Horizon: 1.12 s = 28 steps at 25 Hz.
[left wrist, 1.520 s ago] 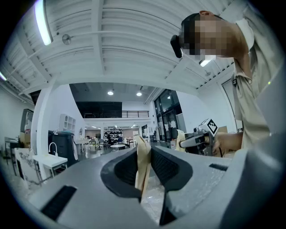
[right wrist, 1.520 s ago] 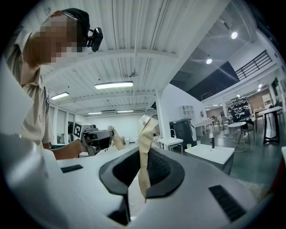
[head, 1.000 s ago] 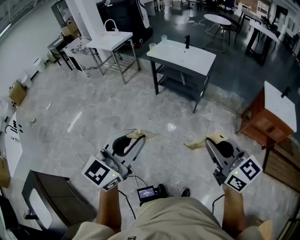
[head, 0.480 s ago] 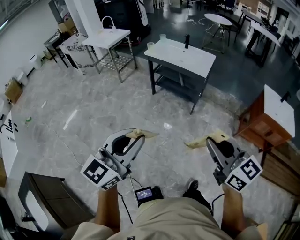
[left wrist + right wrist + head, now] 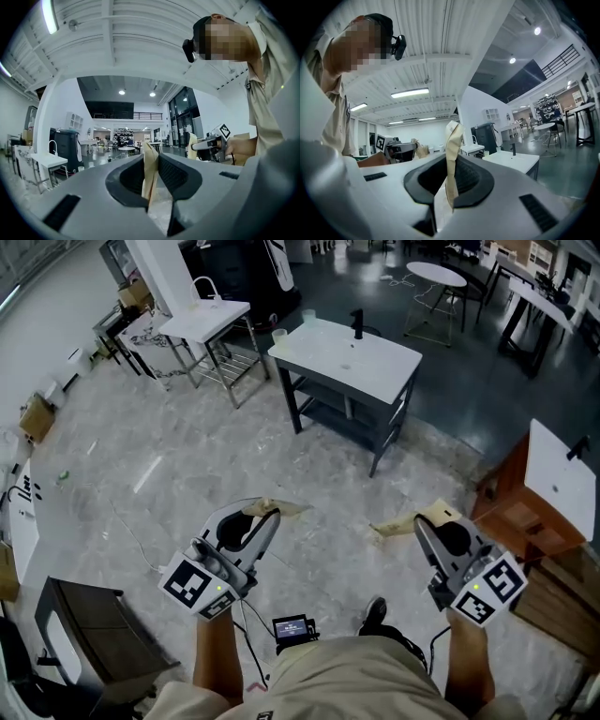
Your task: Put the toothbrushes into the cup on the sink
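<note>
Tan paper, flat and creased, is all that shows of each toothbrush. The left wrapped toothbrush (image 5: 284, 508) is clamped between the jaws of the left hand-held gripper (image 5: 268, 514) and juts past its tips. The right wrapped toothbrush (image 5: 392, 527) is pinched the same way in the right hand-held gripper (image 5: 419, 522). That brushes lie inside the paper is my reading, since no bristles show. Both hand-held grippers point level, side by side over the grey floor (image 5: 178, 474). Against a second ago, the white tabletop of the sink (image 5: 375, 367) has slid lower and leftward in the head view and looks closer, while the grips look unchanged. So this is still the carry, with nothing yet delivered. The tabletop remains well ahead of both hand-held grippers, beyond reach. On its near left corner, ahead of the left hand-held gripper, stands a pale cup (image 5: 278, 335). A second cup (image 5: 308, 316) stands further back, near the black tap (image 5: 357, 322). Both are too small to tell what they hold, or which is meant.
</note>
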### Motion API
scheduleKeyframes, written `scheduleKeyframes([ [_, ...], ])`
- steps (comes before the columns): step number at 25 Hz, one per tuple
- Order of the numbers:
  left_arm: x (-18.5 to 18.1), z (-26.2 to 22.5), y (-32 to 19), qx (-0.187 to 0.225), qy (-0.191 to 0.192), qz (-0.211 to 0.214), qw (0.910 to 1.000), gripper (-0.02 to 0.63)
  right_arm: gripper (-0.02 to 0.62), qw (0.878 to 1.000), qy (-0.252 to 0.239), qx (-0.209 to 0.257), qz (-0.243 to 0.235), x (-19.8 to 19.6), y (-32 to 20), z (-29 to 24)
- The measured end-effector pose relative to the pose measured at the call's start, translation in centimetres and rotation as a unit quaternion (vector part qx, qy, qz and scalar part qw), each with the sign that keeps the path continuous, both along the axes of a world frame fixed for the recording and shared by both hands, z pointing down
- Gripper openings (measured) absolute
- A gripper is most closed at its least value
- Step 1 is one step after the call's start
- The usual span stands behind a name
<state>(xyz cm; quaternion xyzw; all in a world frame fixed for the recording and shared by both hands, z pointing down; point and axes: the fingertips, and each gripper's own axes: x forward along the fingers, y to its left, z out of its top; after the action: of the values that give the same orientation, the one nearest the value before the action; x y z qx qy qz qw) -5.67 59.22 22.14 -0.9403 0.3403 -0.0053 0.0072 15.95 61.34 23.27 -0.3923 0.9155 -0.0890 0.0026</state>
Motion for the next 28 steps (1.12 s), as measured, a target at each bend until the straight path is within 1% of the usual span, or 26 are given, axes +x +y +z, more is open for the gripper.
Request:
scheduleKeyframes([
  [3, 5.2, -0.5, -1.8, 0.003, -0.001, -0.02, 0.9998, 0.086, 0.031, 1.0, -0.002, 0.0, -0.016, 5.2, -1.8, -0.2],
  [6, 9.1, -1.7, -2.4, 0.01, -0.005, -0.033, 0.9994, 0.086, 0.031, 0.999, -0.001, 0.009, -0.032, 9.1, -3.0, -1.0],
  [9, 11.8, -2.4, -2.9, 0.013, -0.016, -0.04, 0.999, 0.086, 0.031, 0.999, -0.006, 0.015, -0.041, 11.8, -4.3, -1.4],
  [11, 12.8, -2.8, -3.4, 0.015, -0.023, -0.045, 0.9986, 0.086, 0.031, 0.999, -0.012, 0.017, -0.046, 12.8, -5.2, -1.5],
  [14, 13.3, -3.1, -3.7, 0.017, -0.028, -0.054, 0.998, 0.086, 0.031, 0.998, -0.016, 0.016, -0.058, 13.1, -6.1, -1.4],
  [18, 13.3, -2.7, -4.9, 0.01, -0.032, -0.06, 0.9977, 0.086, 0.031, 0.998, -0.021, 0.01, -0.066, 13.0, -7.5, -1.1],
  [24, 12.5, -1.4, -10.0, 0.002, -0.032, -0.055, 0.998, 0.086, 0.031, 0.998, -0.018, 0.003, -0.053, 12.8, -12.2, -0.1],
  [28, 11.2, -1.3, -14.5, 0.004, -0.025, -0.048, 0.9985, 0.086, 0.031, 0.999, -0.013, 0.003, -0.045, 11.6, -16.1, -0.2],
])
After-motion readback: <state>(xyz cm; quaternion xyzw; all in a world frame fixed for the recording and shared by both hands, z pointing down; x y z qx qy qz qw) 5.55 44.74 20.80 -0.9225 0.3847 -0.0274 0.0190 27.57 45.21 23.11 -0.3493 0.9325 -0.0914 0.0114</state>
